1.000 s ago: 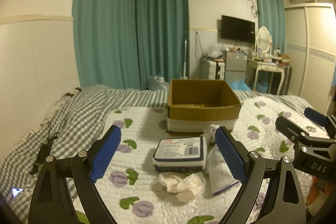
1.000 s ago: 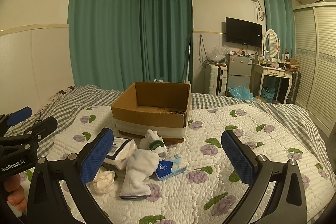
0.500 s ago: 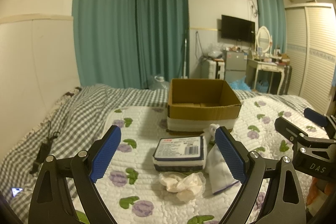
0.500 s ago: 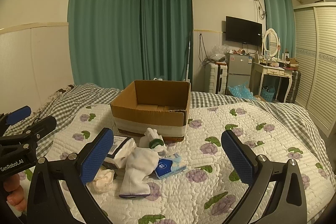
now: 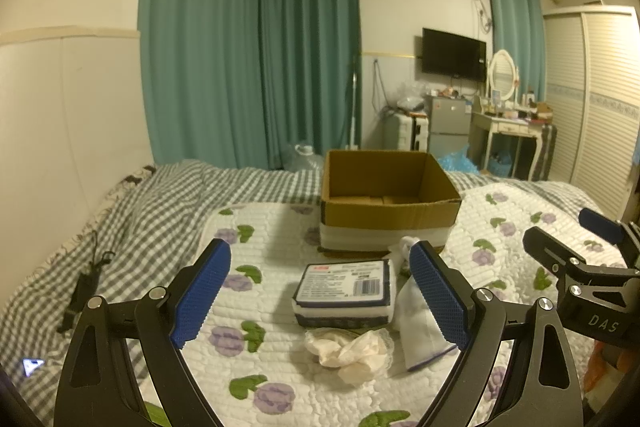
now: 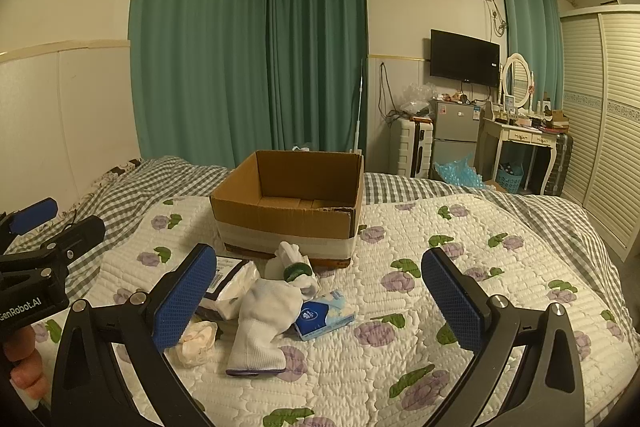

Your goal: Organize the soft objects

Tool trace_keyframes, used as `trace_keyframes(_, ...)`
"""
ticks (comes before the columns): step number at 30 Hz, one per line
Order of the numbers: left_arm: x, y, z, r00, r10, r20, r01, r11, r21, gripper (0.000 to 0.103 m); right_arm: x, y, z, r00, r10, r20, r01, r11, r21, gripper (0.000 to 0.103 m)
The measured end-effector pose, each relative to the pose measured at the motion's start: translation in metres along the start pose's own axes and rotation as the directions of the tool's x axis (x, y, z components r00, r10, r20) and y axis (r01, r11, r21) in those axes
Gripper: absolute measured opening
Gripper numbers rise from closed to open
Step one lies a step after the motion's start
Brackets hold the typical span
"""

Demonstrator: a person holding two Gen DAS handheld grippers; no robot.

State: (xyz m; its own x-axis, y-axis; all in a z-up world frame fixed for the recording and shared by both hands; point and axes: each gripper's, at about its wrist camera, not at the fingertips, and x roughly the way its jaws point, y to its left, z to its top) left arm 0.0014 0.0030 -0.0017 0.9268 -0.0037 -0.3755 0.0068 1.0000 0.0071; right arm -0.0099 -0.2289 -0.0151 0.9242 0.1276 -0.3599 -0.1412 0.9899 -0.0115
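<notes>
Both jaws wide, left gripper (image 5: 320, 291) empty, right gripper (image 6: 320, 301) empty

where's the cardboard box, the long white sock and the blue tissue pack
cardboard box (image 6: 280, 217), right wrist view, front wall
long white sock (image 6: 260, 323), right wrist view, middle of its leg
blue tissue pack (image 6: 324, 315), right wrist view, top face

You see a matt brown cardboard box (image 6: 288, 205) on a quilted cotton-looking bedspread (image 6: 460, 291) with a bumpy stitched surface. The white sock (image 6: 264, 319) looks knitted and soft; the tissue pack (image 6: 324, 315) has glossy plastic wrap. Your left gripper (image 5: 320, 291) has rough textured blue pads (image 5: 202, 291) on matt black plastic arms.
</notes>
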Motion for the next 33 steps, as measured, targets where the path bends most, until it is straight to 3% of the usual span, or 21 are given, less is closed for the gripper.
trace_keyframes(33, -0.007, 0.008, 0.0, 1.0, -0.01, 0.022, 0.01, 1.0, 0.0, 0.092, 0.01, 0.001, -0.007, 0.999, 0.001, -0.033, -0.002, 1.0, -0.017, 0.103)
